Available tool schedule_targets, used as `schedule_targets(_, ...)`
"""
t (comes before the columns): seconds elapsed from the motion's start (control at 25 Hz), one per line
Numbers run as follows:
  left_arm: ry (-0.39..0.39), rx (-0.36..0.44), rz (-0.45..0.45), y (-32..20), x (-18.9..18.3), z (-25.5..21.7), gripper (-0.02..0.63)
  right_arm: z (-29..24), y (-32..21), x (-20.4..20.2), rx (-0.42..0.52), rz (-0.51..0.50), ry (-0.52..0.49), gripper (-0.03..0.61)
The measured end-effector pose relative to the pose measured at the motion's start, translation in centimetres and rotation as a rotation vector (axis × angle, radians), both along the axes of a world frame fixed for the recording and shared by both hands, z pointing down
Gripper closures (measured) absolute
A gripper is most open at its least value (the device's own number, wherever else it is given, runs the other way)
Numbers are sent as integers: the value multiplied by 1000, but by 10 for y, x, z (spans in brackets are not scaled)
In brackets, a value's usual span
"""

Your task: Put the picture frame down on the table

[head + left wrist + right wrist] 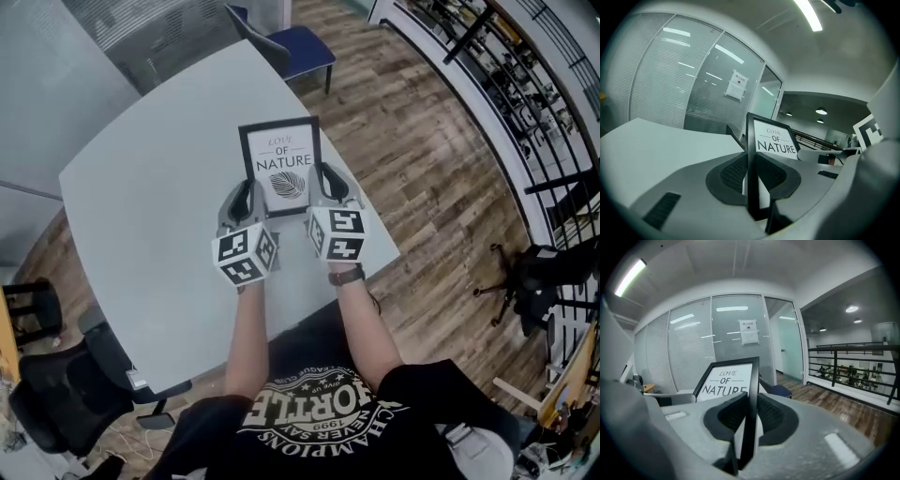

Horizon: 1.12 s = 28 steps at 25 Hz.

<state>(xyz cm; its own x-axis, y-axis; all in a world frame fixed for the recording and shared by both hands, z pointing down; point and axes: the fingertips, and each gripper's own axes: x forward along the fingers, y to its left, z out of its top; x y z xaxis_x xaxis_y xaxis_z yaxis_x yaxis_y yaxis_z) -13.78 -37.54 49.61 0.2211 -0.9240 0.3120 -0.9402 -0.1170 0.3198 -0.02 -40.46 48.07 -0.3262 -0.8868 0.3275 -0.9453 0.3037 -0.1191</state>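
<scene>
Here left gripper [246, 193] and right gripper [324, 180] each pinch an edge of one picture frame [281, 164].

The person wears a black short-sleeved T-shirt [319, 412] with white arched lettering and a dark wristband [347, 276] on the right wrist. The left gripper [246, 197] and right gripper [323, 178] are grey moulded shells with black ribbed pads [733, 173]. Each carries a black-and-white marker cube [246, 255].

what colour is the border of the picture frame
Black, around a white print; the picture frame shows best in the head view.
</scene>
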Motion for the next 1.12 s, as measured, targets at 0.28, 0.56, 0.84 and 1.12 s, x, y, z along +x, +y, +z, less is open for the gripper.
schedule_targets(0.28, 29, -94, 3, -16, -5, 60, 546, 60, -17, -5, -100, 0, 20, 517)
schedule_targets(0.56, 56, -199, 7, -34, -3, 111, 546, 108, -33, -4, -199, -1, 49, 515)
schedule_targets(0.84, 67, -288, 28, -53, 7, 151, 546, 147, -50, 6, -283, 13, 82, 515)
schedule_targets(1.12, 74, -380, 50, -62, 11, 190, 546, 188, -58, 10, -373, 22, 97, 515)
